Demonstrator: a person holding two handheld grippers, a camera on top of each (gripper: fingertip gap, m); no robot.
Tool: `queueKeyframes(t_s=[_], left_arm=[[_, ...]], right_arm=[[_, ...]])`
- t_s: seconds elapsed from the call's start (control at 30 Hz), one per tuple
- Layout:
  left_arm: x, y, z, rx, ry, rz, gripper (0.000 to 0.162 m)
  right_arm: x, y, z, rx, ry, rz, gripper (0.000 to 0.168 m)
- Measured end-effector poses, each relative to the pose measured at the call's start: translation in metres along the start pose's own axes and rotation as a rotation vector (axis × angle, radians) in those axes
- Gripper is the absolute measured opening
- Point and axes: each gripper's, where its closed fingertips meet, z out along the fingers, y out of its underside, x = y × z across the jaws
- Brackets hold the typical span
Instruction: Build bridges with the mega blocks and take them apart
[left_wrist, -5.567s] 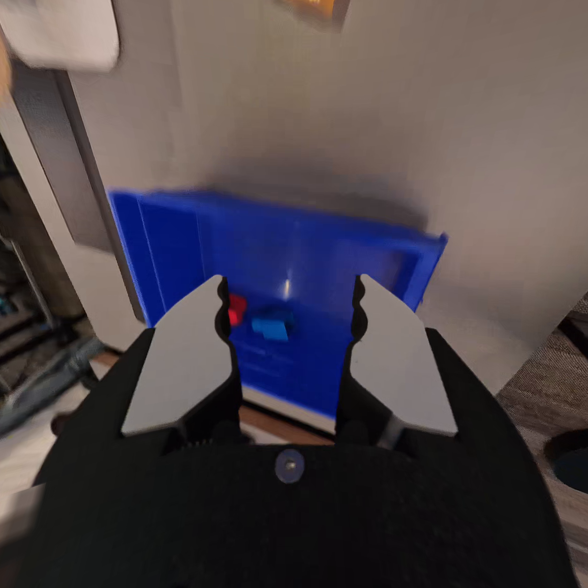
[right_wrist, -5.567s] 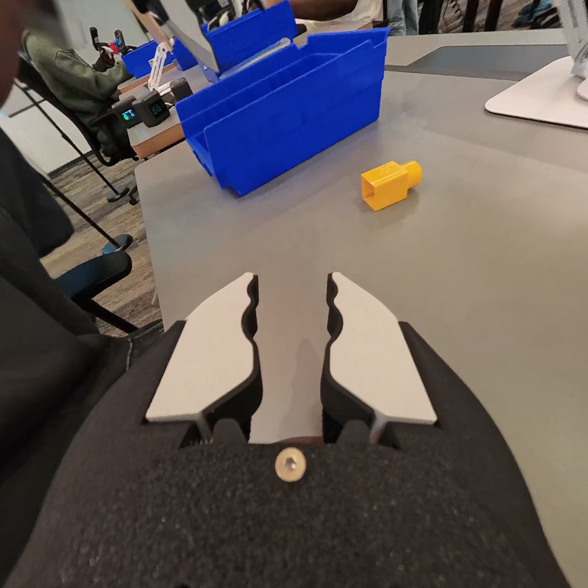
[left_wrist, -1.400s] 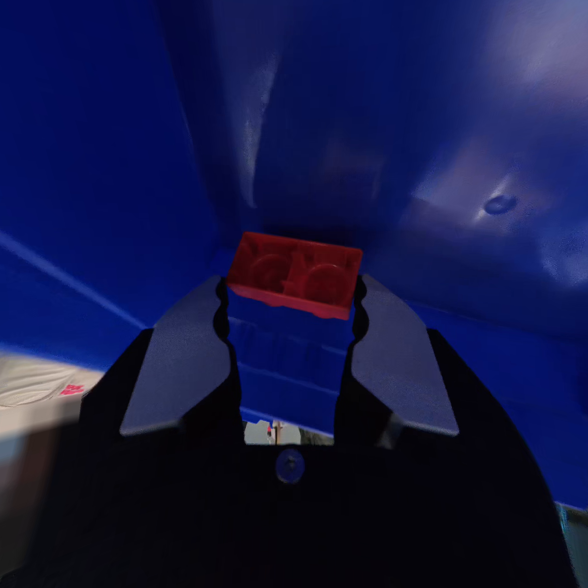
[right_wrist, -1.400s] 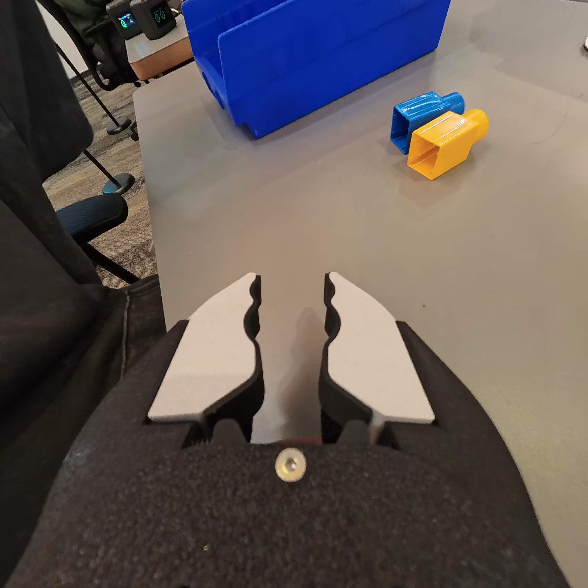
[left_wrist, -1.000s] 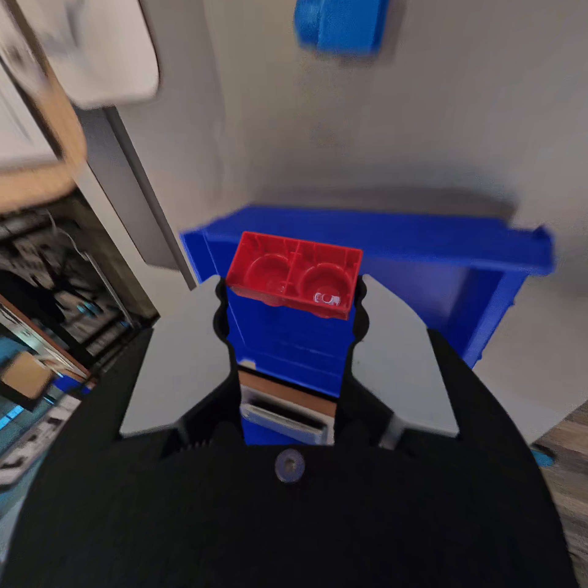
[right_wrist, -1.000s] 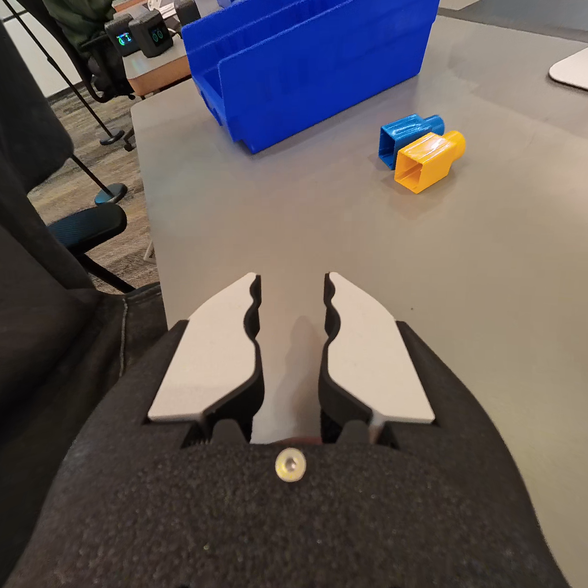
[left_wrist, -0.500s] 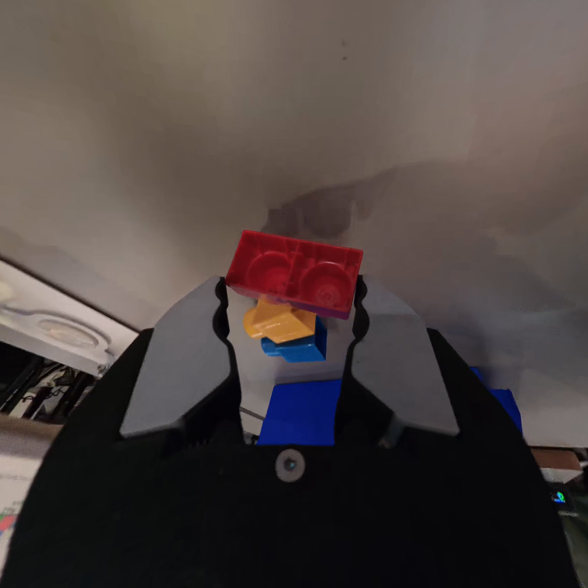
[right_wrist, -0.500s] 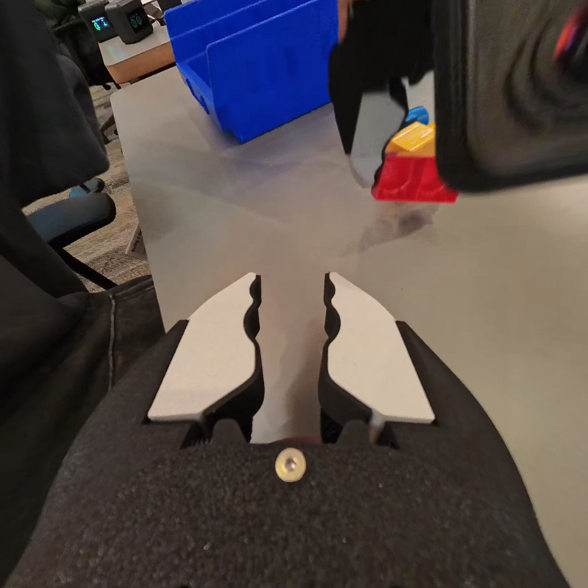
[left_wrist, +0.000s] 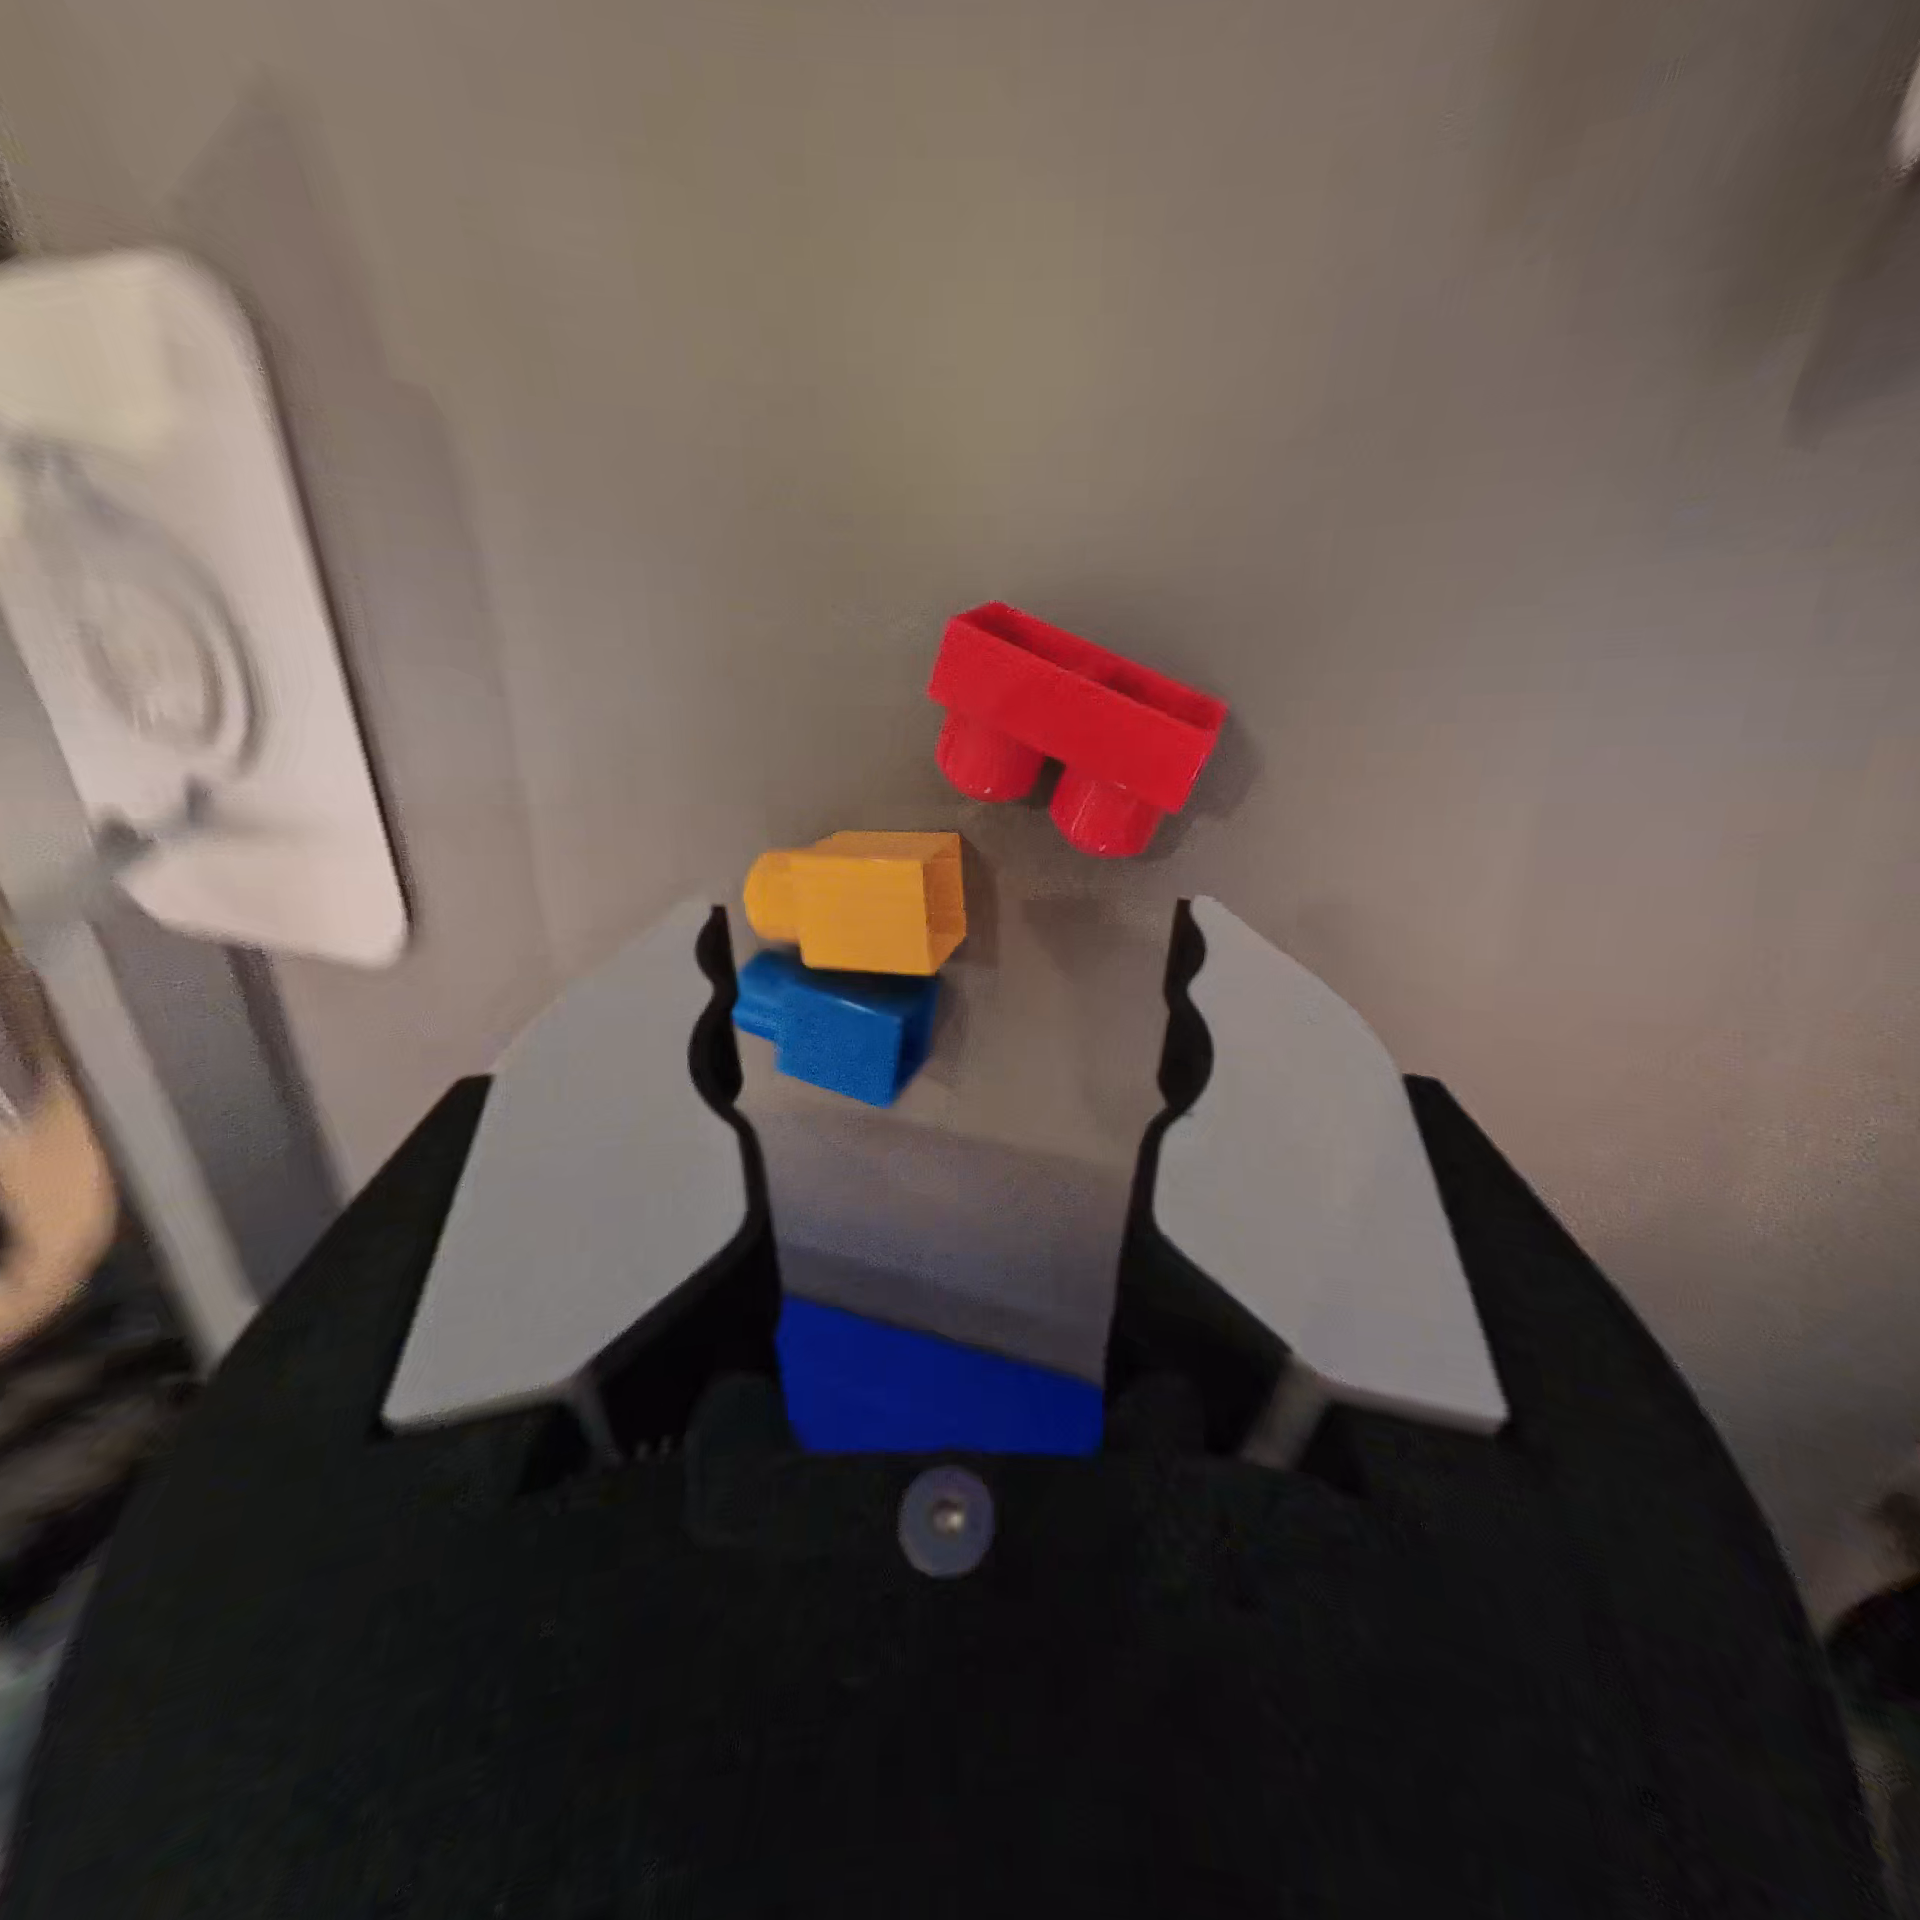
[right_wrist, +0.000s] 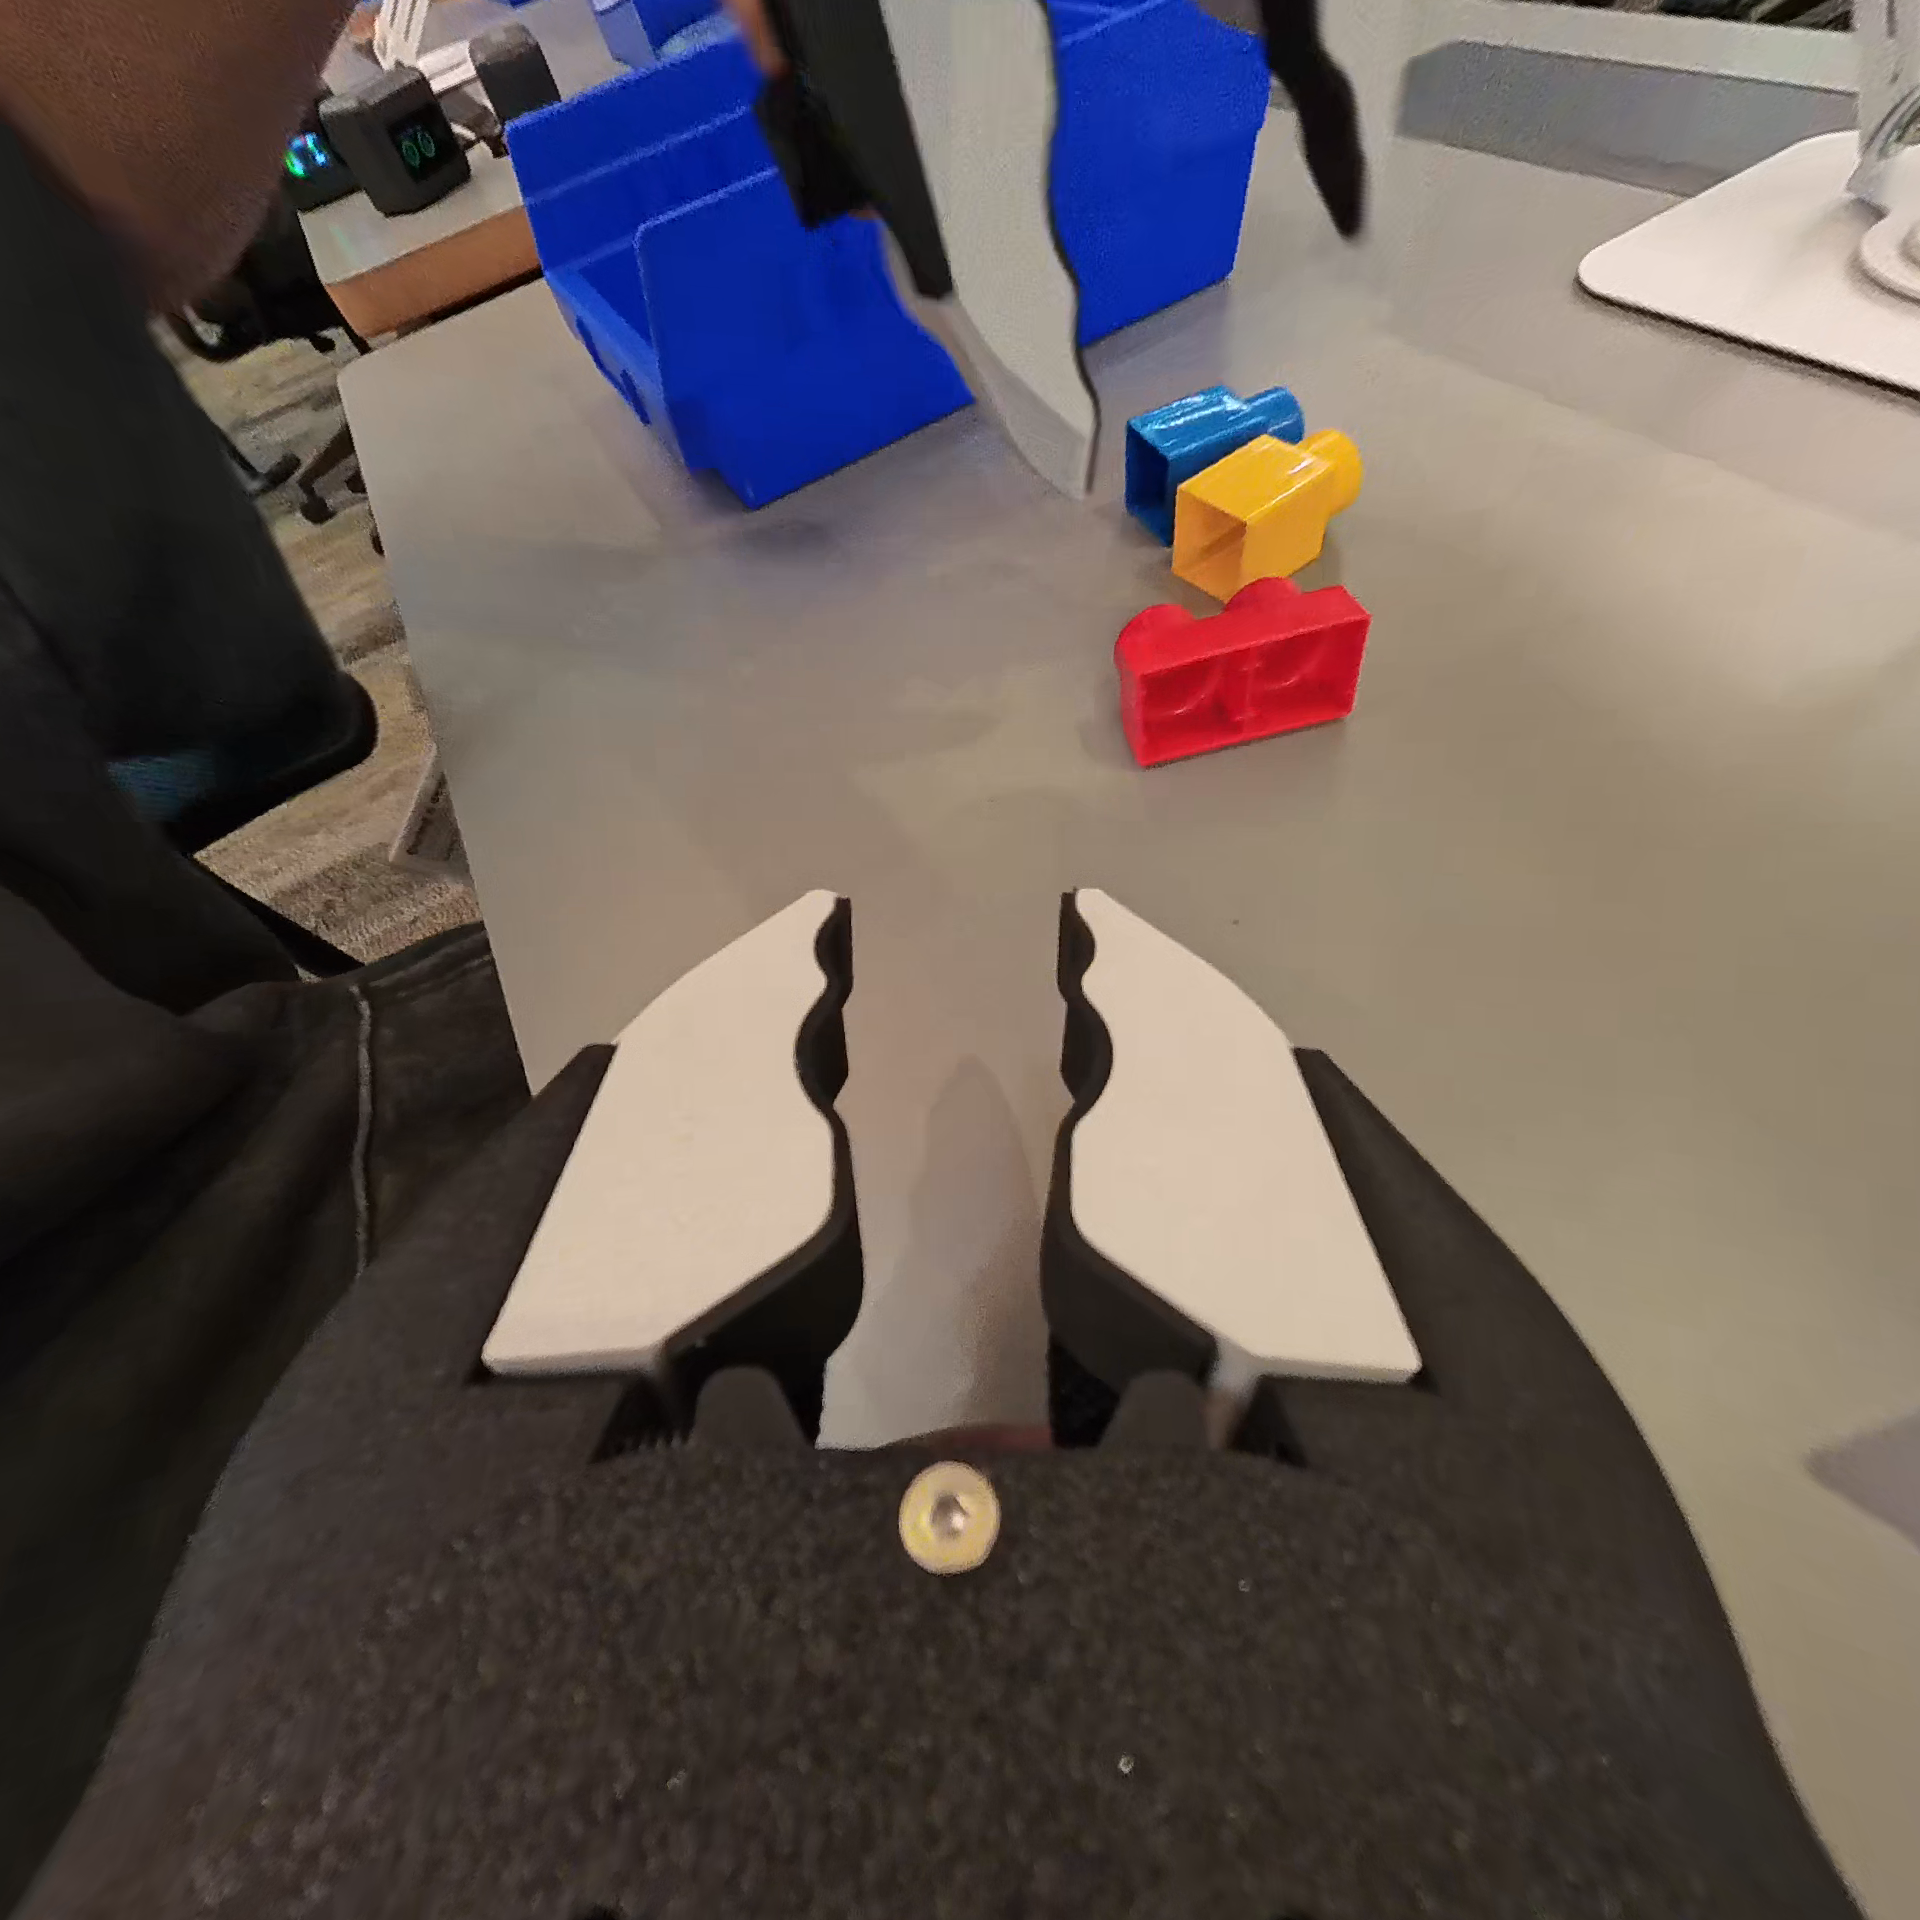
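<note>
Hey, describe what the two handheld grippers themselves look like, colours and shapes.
Both look alike. The left gripper and the right gripper each have two flat light-grey fingers with wavy black inner pads, on a black body with a rough, felt-like surface and one small silver screw at its centre. No cables or markings show.

Our left gripper (left_wrist: 945, 935) hangs above the table with jaws spread wide and empty; our right gripper (right_wrist: 956, 914) rests low, jaws parted, empty.
</note>
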Motion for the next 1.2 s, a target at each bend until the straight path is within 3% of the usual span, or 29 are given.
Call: queueKeyframes(t_s=[0.03, 0.17, 0.27, 0.37, 0.5, 0.63, 0.8, 1.2], left_arm=[[-0.001, 0.002, -0.010, 0.080, -0.022, -0.155, 0.083], [0.007, 0.026, -0.028, 0.389, -0.173, -0.767, 0.095], [0.016, 0.044, -0.026, 0.603, -0.321, -1.080, 0.095], [0.010, 0.061, -0.016, 0.652, -0.462, -1.274, 0.100], [0.001, 0.062, 0.015, 0.508, -0.598, -1.259, 0.099], [-0.010, 0.057, 0.041, 0.393, -0.617, -1.243, 0.105], [-0.028, 0.059, 0.054, 0.390, -0.519, -1.339, 0.117], [-0.035, 0.061, 0.079, 0.270, -0.433, -1.341, 0.104]], right_arm=[[0.001, -0.001, -0.001, 0.004, 0.003, 0.008, 0.038], [0.005, 0.002, -0.003, -0.008, 0.017, 0.019, 0.038], [0.005, 0.004, -0.002, -0.014, 0.016, 0.024, 0.038], [0.006, 0.005, -0.001, -0.019, 0.011, 0.019, 0.038], [0.008, -0.003, -0.004, 0.001, 0.007, 0.010, 0.038], [0.010, -0.008, -0.007, 0.024, -0.016, 0.019, 0.038], [0.017, -0.011, -0.009, 0.044, -0.052, 0.069, 0.038], [0.016, -0.012, -0.005, 0.035, -0.087, 0.083, 0.038]])
